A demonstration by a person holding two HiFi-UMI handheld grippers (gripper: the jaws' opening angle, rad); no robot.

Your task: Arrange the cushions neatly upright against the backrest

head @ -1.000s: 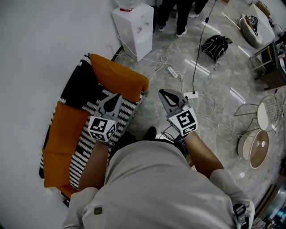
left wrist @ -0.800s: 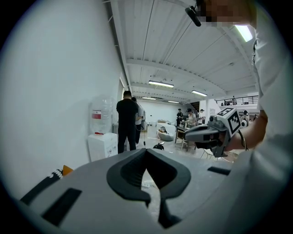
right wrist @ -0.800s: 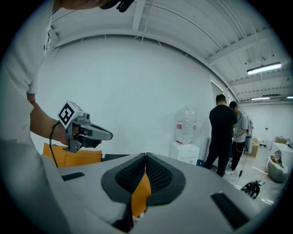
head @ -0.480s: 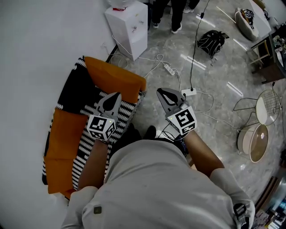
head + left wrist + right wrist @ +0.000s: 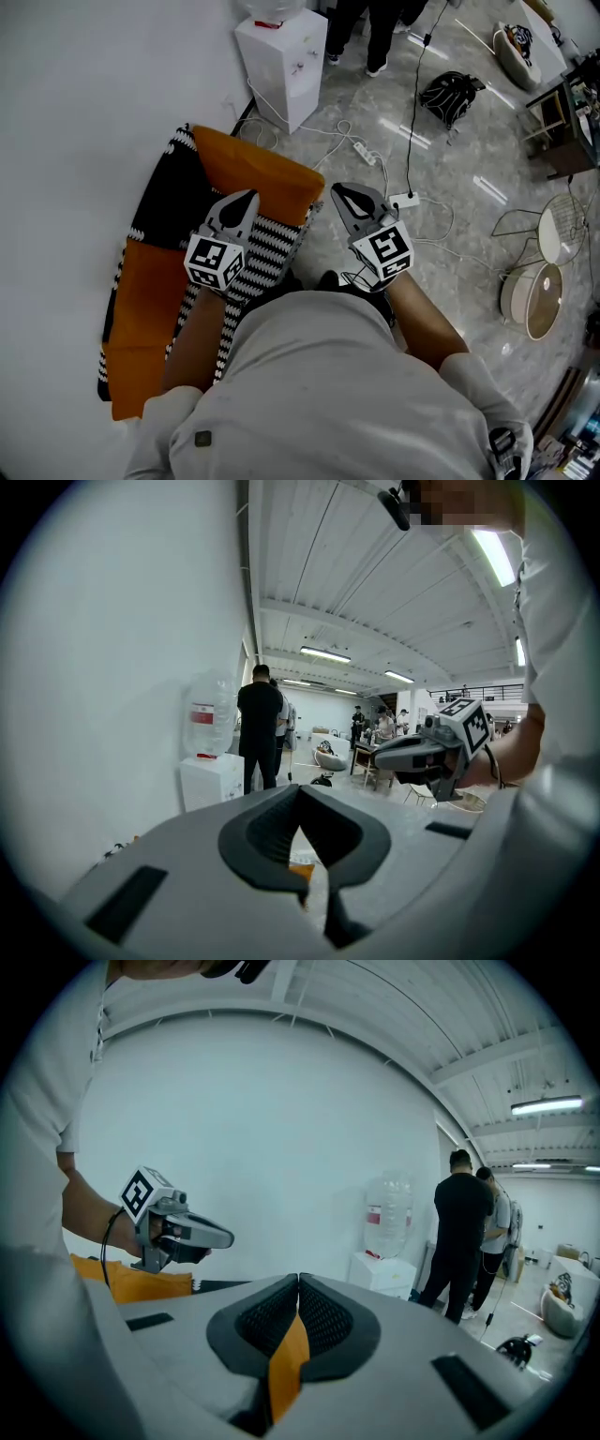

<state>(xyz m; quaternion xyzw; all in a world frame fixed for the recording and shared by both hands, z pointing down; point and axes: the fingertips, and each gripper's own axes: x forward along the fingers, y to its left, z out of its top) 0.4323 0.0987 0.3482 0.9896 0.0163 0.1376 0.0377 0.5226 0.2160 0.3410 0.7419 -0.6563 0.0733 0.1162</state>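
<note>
Orange fabric cushion (image 5: 267,173) sits at the far end of the black-and-white zigzag-covered sofa (image 5: 169,202), long axis crosswise, right at the tip of the left claw (image 5: 246,199). That claw is pressed together and empty. The right claw (image 5: 345,197), also closed on nothing, is out over the grey marble floor (image 5: 450,234), so left's nearer imo.

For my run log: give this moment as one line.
left gripper jaws shut, empty, over sofa | right gripper jaws shut, empty | orange cushion not held

Orange cloth cushions (image 5: 258,169) look matt; the floor (image 5: 473,239) gleams glossy.
</note>
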